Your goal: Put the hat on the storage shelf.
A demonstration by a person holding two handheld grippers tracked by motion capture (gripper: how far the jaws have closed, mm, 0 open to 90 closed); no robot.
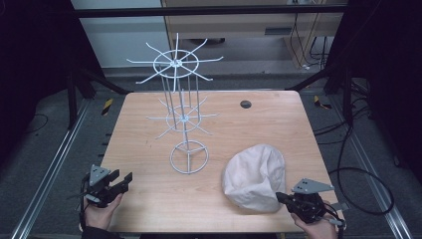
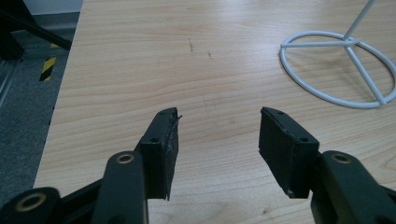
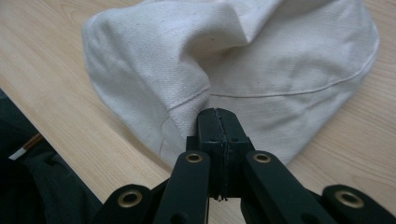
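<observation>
The cream cloth hat (image 1: 255,177) lies on the table's (image 1: 149,199) near right part, touching the right gripper (image 3: 218,122), whose jaws are pressed together at its edge; no fabric shows between them. The left gripper (image 2: 217,135) hovers open and empty near the wire rack's (image 1: 188,158) base, level above bare wood.

- You've got a light wood table (image 1: 149,199) with a small dark round spot (image 1: 245,104) near its far edge.
- Grey carpeted floor (image 1: 45,144) all round you.
- Metal rails (image 1: 54,164) run along the floor on both sides of the table.
- Yellow-black hazard tape marks (image 1: 107,106) sit on the floor at the far corners.
- Black frame struts (image 1: 94,79) slant down either side, with a dark bar across the top.
- Pale wall panel (image 1: 119,35) behind, wooden cabinet (image 1: 239,27) beside it.
- Black cables (image 1: 358,174) loop on the floor at your right.
- Dim, even light.
</observation>
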